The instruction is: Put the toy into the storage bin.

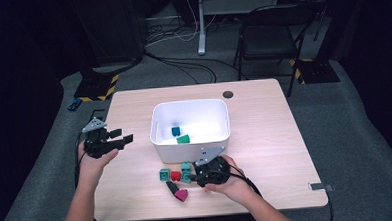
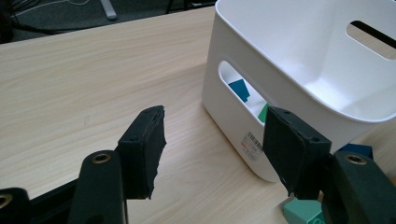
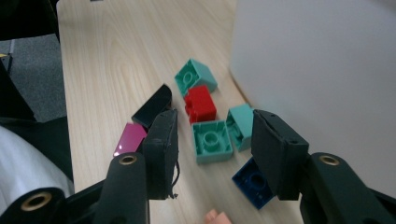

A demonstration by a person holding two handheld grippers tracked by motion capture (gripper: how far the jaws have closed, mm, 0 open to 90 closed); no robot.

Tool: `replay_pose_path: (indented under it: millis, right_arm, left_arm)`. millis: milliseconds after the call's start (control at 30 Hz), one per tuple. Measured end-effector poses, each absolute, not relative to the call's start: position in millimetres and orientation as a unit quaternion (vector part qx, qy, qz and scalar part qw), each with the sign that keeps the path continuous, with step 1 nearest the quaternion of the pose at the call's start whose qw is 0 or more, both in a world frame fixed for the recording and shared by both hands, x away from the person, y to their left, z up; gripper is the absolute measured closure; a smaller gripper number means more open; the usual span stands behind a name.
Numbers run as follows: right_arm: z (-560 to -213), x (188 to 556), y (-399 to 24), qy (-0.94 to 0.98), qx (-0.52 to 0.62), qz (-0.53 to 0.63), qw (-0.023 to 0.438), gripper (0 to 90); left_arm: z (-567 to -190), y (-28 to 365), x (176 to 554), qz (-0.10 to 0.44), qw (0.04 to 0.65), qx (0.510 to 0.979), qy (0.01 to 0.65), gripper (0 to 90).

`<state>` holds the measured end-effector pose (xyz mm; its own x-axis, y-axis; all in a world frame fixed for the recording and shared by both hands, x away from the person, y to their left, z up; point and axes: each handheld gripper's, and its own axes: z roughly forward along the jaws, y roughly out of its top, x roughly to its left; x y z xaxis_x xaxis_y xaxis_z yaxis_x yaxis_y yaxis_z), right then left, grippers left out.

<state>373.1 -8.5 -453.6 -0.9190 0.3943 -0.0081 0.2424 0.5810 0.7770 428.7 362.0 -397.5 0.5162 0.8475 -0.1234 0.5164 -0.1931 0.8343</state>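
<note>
Teal brick [image 3: 212, 141] on table between parted right tongs [image 3: 212, 156], untouched, left tongs [image 2: 215, 149] apart, empty

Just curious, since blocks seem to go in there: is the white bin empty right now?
No. The white bin already holds a blue block and a green block on its floor; several more blocks lie outside on the table.

We hold two black grippers, left gripper [image 1: 116, 135] and right gripper [image 1: 194, 178], each with brass-ringed screws, rough foam-faced pads [image 3: 161, 151], a grey three-cornered plate [image 1: 94, 124] and trailing black cable [image 1: 248, 182].
</note>
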Motion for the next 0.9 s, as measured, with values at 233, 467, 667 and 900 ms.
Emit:
replay_pose_path:
  millis: [233, 467, 667, 900]
  right_arm:
    - [-473.1, 372.2, -17.2, 0.888, 0.186, 0.415, 0.072, 48.1]
    - [-484.8, 372.4, -23.1, 0.890, 0.189, 0.410, 0.065, 47.9]
    - [-494.7, 371.4, -27.4, 0.895, 0.187, 0.402, 0.050, 46.8]
    - [-498.2, 369.6, -32.3, 0.896, 0.191, 0.398, 0.049, 47.1]
  left_arm:
    - [-398.2, 361.7, 428.8, 0.187, 0.442, 0.750, 0.455, 38.8]
    - [-398.8, 361.3, 429.1, 0.187, 0.442, 0.750, 0.456, 38.8]
    - [-398.5, 361.8, 429.1, 0.187, 0.442, 0.751, 0.454, 38.9]
    - [-398.3, 362.0, 428.7, 0.187, 0.441, 0.750, 0.456, 39.1]
